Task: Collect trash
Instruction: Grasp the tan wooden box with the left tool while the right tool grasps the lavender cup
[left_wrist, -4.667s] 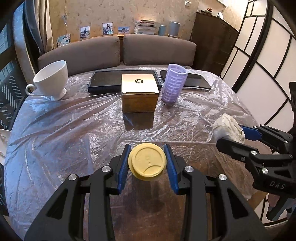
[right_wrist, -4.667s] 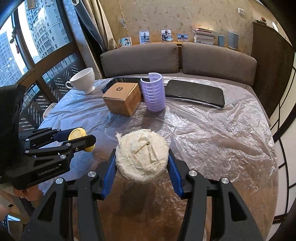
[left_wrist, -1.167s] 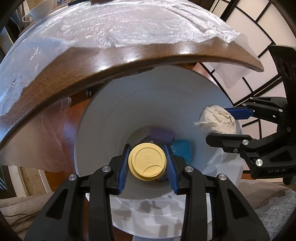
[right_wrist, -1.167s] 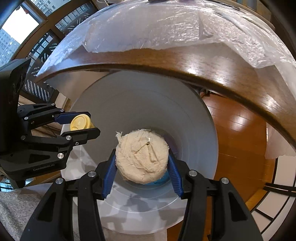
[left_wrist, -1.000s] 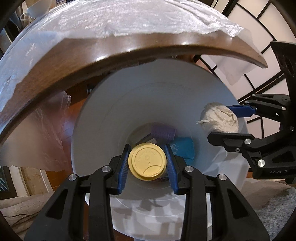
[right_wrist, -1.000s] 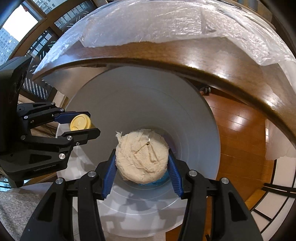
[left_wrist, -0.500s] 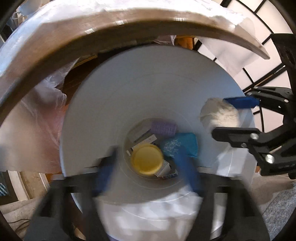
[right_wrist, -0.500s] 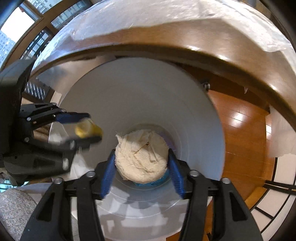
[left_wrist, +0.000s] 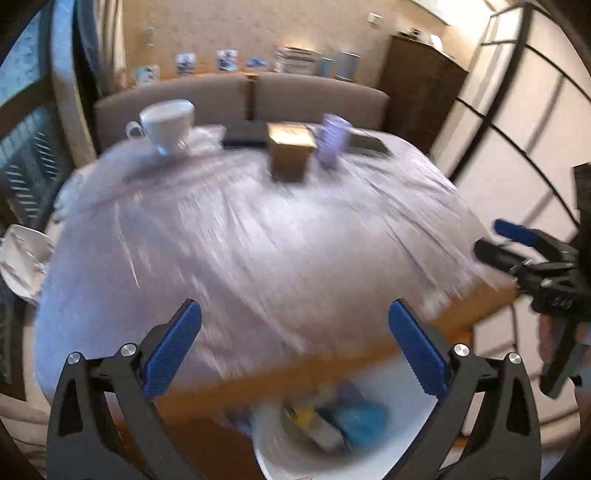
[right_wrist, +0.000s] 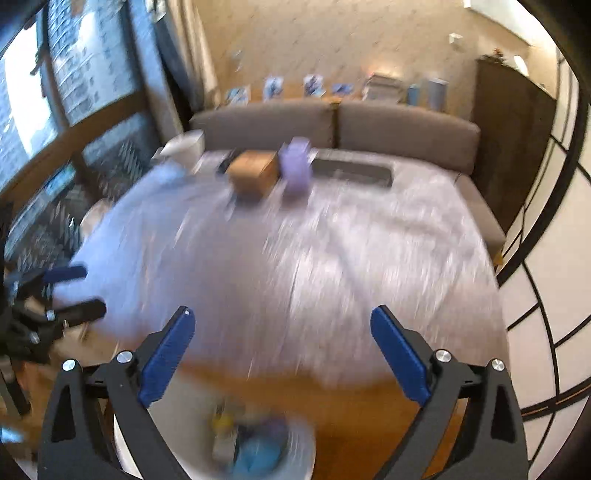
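Note:
Both views are motion-blurred. My left gripper (left_wrist: 294, 308) is opening wide above the table's near edge, with nothing between its blue pads (left_wrist: 173, 354). My right gripper (right_wrist: 283, 312) is likewise opening and empty. Below the table edge stands a white bin (left_wrist: 406, 443) (right_wrist: 299, 439). In it lie the yellow lid (left_wrist: 304, 411) (right_wrist: 221, 413) and a blue scrap (left_wrist: 360, 417). I cannot make out the paper wad in the blur. Each gripper shows at the side of the other's view: the right one (left_wrist: 498, 242), the left one (right_wrist: 79, 291).
A round wooden table under a plastic sheet (left_wrist: 277, 240) carries a wooden box (left_wrist: 291, 147), a purple ribbed cup (left_wrist: 334, 142), a white cup (left_wrist: 168, 125) and dark trays (right_wrist: 351, 171). A grey sofa (right_wrist: 406, 129) stands behind. A white dish (left_wrist: 22, 258) sits at the left.
Both grippers have let go: the lid and the wad have left the jaws, which now stand wide. Both views have risen from the bin's mouth to above the tabletop.

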